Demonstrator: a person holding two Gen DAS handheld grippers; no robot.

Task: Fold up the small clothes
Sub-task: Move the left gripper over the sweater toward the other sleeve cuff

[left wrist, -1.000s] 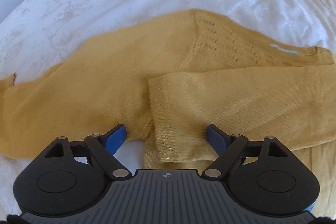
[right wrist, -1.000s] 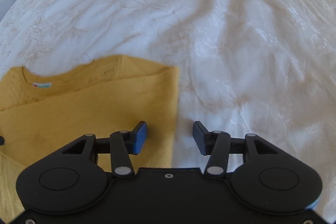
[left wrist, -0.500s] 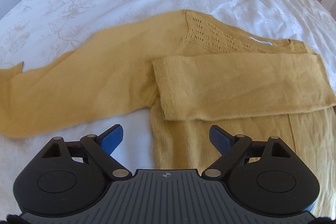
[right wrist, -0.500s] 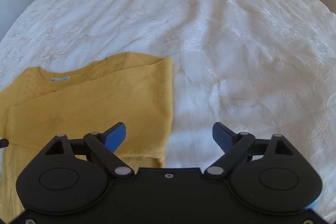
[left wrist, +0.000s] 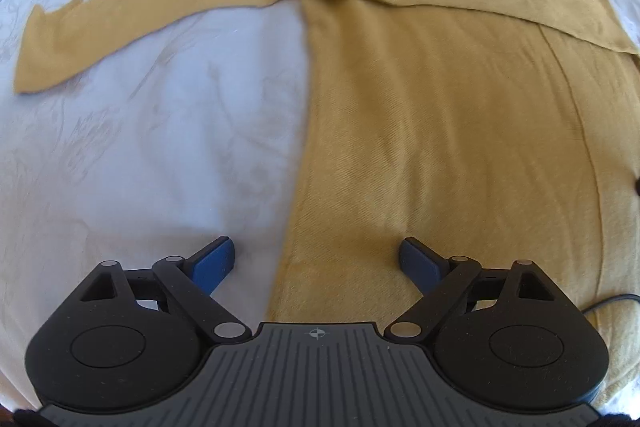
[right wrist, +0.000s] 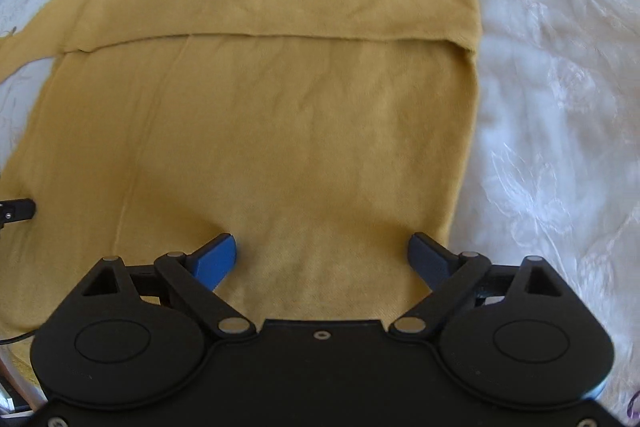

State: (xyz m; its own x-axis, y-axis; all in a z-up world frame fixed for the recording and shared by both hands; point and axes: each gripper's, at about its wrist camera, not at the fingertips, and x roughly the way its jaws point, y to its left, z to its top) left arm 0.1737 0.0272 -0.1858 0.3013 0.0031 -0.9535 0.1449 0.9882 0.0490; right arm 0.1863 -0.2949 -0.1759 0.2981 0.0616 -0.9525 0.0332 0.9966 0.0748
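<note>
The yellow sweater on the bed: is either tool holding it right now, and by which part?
Nothing is held. The left tool and right tool both hang open above the yellow sweater, near its bottom hem, pads clear of the knit.

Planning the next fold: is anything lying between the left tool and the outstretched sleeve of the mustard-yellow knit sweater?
Nothing visible does. Between the left tool and the outstretched sleeve of the mustard-yellow knit sweater lies only bare white embroidered bedspread. The tool's jaws stand open and empty over the sweater's left edge.
</note>
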